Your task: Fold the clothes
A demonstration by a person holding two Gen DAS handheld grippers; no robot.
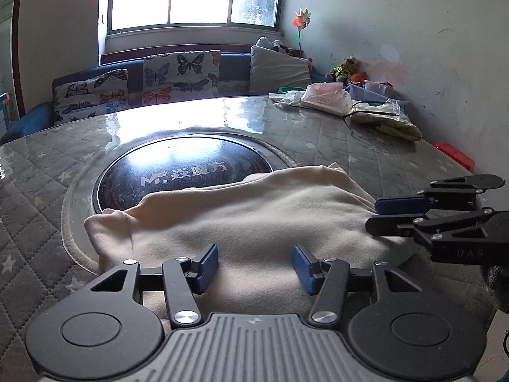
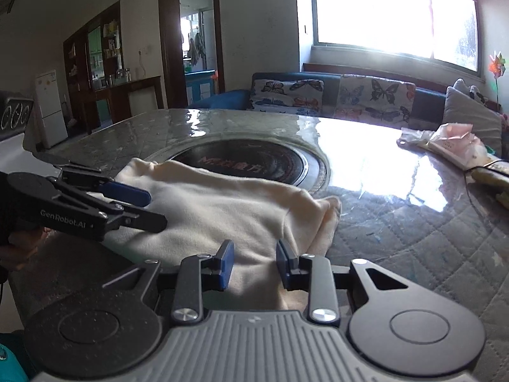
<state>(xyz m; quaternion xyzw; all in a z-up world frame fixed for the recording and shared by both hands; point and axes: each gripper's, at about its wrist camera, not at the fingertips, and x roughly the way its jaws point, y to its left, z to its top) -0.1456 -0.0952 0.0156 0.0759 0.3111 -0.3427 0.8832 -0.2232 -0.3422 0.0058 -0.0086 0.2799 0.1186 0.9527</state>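
A cream garment (image 1: 254, 210) lies folded in a thick wad on the table, near its front edge, partly over a round black hob plate (image 1: 191, 165). My left gripper (image 1: 254, 254) hovers low over the garment's near edge, jaws open, with only flat cloth beneath the blue pads (image 1: 208, 264). My right gripper (image 1: 372, 215) reaches in from the right onto the garment's right side. In the right wrist view that gripper (image 2: 254, 248) stands open over the garment (image 2: 222, 203), no cloth pinched. The left gripper (image 2: 157, 208) shows at the left, beside the hob plate (image 2: 248, 162).
The table (image 1: 350, 133) has a quilted cover under a glossy clear sheet. Bags and plastic boxes (image 1: 334, 98) crowd its far right corner, and a red object (image 1: 455, 156) sits by the right edge near the wall. A sofa with butterfly cushions (image 1: 181, 73) runs behind it.
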